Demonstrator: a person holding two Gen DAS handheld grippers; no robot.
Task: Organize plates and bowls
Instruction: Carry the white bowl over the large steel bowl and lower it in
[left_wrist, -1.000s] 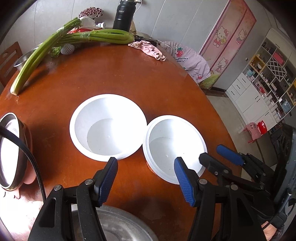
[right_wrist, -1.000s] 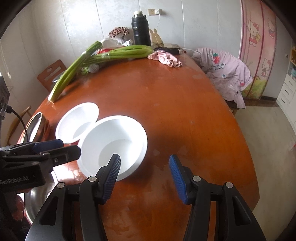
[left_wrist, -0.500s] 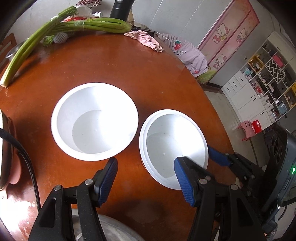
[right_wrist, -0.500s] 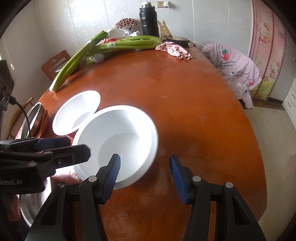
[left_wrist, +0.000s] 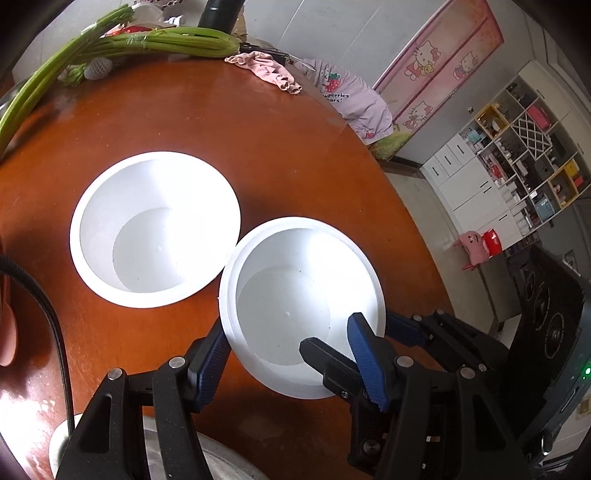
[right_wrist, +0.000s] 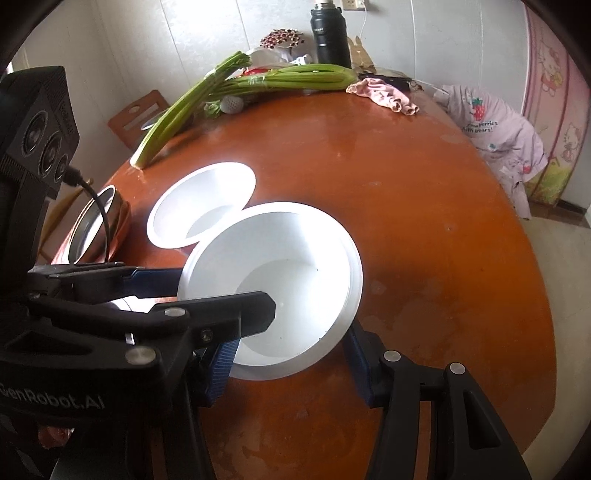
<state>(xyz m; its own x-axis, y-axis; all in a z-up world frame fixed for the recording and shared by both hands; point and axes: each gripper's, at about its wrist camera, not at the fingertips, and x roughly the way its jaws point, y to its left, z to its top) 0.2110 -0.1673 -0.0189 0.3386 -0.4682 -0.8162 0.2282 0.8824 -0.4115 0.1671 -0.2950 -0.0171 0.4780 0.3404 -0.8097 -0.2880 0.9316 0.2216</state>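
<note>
Bowl (left_wrist: 295, 295), white, thin-walled, likely light, rigid and slick, touching its twin (left_wrist: 155, 229) on table (left_wrist: 258, 140); best pinched across rim; left gripper (left_wrist: 291, 365) and right gripper (right_wrist: 291, 365) both apart, straddling near rim, unclamped.

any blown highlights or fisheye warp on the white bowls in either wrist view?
Left wrist view: both white bowls overexposed, the far bowl nearly featureless at its rim; near bowl keeps some shading; black vignette in the corners, shelves at right bend. Right wrist view: far bowl's rim blown out by glare, table shows soft reflections, walls curve; focus looks sharp in both.
</note>
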